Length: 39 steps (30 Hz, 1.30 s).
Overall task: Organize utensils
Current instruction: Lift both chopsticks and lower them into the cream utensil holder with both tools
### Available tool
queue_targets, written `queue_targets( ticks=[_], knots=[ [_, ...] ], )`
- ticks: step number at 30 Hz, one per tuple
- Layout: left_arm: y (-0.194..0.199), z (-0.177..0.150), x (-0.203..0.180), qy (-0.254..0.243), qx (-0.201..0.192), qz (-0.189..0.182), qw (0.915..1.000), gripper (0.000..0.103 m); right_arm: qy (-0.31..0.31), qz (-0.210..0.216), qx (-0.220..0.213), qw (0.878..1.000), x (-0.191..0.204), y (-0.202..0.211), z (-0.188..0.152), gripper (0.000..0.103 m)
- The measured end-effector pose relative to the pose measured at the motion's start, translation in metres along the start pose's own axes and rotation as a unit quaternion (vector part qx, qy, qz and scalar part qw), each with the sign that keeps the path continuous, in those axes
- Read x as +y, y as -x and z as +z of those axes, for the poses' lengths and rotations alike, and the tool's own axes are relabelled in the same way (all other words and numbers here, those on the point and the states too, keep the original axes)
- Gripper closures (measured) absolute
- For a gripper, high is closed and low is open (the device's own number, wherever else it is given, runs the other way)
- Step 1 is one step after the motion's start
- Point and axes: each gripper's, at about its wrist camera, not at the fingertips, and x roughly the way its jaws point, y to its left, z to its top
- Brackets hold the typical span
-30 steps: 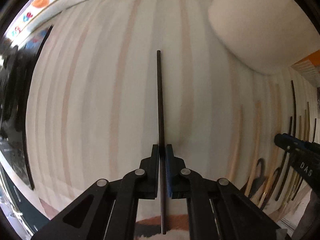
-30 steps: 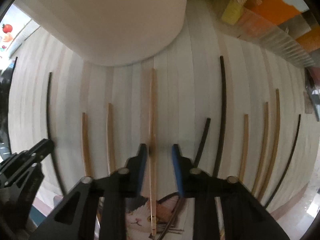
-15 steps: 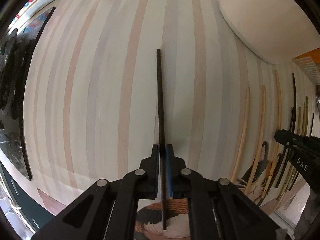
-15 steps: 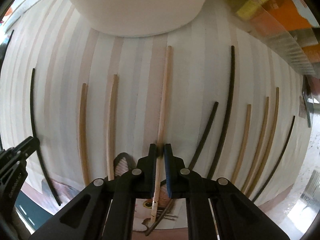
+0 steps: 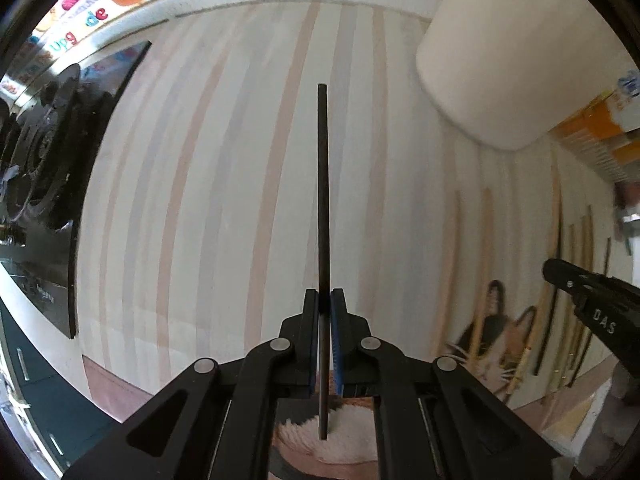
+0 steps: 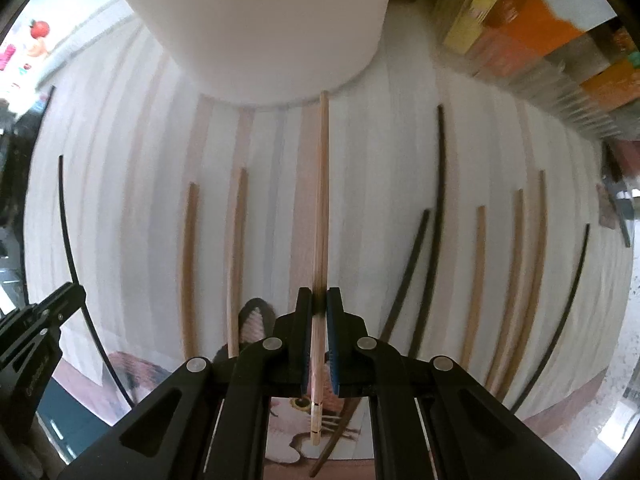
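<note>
My left tongs (image 5: 324, 304) pinch a black chopstick (image 5: 322, 200), right tongs (image 6: 319, 308) a wooden chopstick (image 6: 322, 208); both could pivot, missing the white holder (image 6: 260, 28).

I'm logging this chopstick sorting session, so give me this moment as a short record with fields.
left gripper: shut on black chopstick
right gripper: shut on wooden chopstick
surface: striped mat
loose on mat: more black and wooden chopsticks
container: white cylinder, standing at the mat's far edge
</note>
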Motion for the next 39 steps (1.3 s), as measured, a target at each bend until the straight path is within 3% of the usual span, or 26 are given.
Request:
queue_targets(
  ticks=[6,10,16,22,28,35,39],
  knots=[
    [0.041,-0.022,-0.007,0.009,-0.052,0.009,0.9986,0.1,0.007,0.026,-0.061,0.998,0.01,0.037,-0.018,0.096],
    [0.081,-0.004,0.011,0.022,-0.093,0.003,0.9954,0.1,0.021,0.041,-0.102,0.994,0.006,0.062,-0.023,0.096],
    [0.164,0.007,-0.002,0.018,-0.192,-0.009,0.9812,0.1,0.025,0.073,-0.17,0.982,-0.005,0.137,-0.03,0.096],
    [0.238,0.044,-0.03,0.012,-0.272,-0.048,0.961,0.1,0.03,0.113,-0.25,0.961,-0.027,0.207,-0.005,0.096],
    [0.284,0.087,-0.052,-0.001,-0.313,-0.089,0.9456,0.1,0.004,0.158,-0.332,0.93,-0.043,0.292,0.023,0.096],
    [0.286,0.148,-0.068,0.006,-0.325,-0.108,0.9396,0.1,-0.034,0.144,-0.42,0.895,-0.066,0.33,0.075,0.096],
    [0.274,0.18,-0.075,0.012,-0.323,-0.115,0.9393,0.1,-0.054,0.13,-0.438,0.888,-0.072,0.32,0.111,0.096]
  ],
)
